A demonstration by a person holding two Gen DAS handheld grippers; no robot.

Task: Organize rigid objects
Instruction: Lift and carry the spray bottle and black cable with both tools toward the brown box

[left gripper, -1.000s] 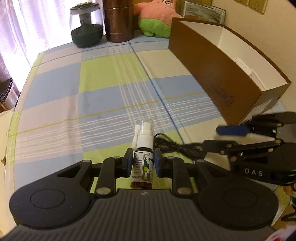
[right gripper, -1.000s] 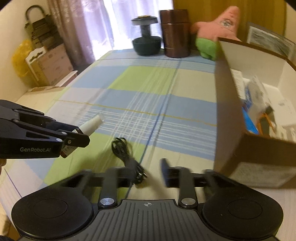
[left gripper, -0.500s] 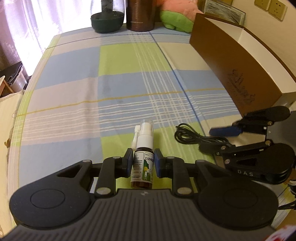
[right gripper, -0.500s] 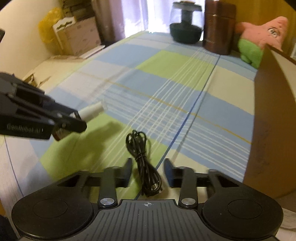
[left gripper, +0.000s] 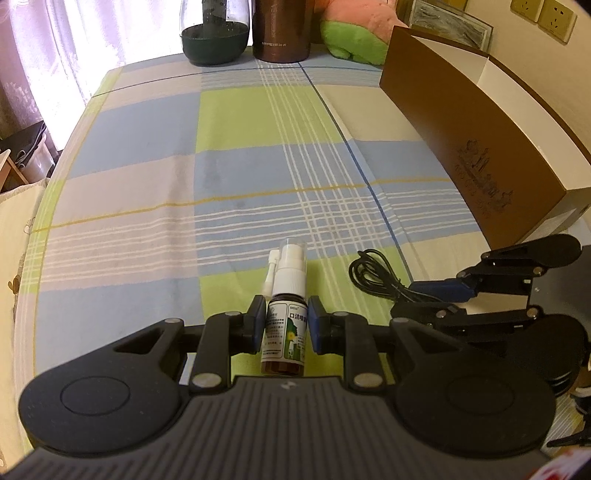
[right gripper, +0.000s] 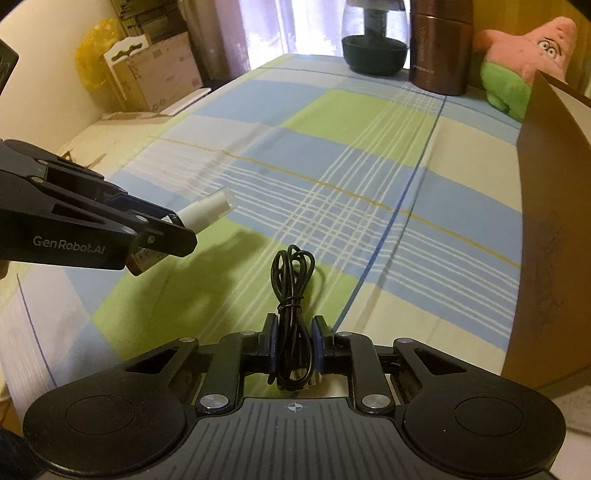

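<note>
Left gripper [left gripper: 283, 328] — clenched on the spray bottle [left gripper: 284, 325], nozzle toward 12 o'clock, held above the checked desk [left gripper: 155, 192]. Right gripper [right gripper: 293, 345] — pads pressed on the coiled black cable [right gripper: 291, 291], whose loop lies on the cloth ahead. Brown box [left gripper: 454, 147] stands at 2 o'clock. Far edge at 12 o'clock: dark glass jar [left gripper: 214, 33], brown canister [left gripper: 282, 29], plush toy [left gripper: 354, 33].

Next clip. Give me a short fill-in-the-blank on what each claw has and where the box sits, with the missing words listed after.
1. The left claw is shut on a small ____ bottle.
2. The right claw grips a bundled black ____.
3. The brown box stands on the checked ____.
4. Behind the box lies a pink and green ____ toy.

Missing words: spray; cable; cloth; plush
</note>
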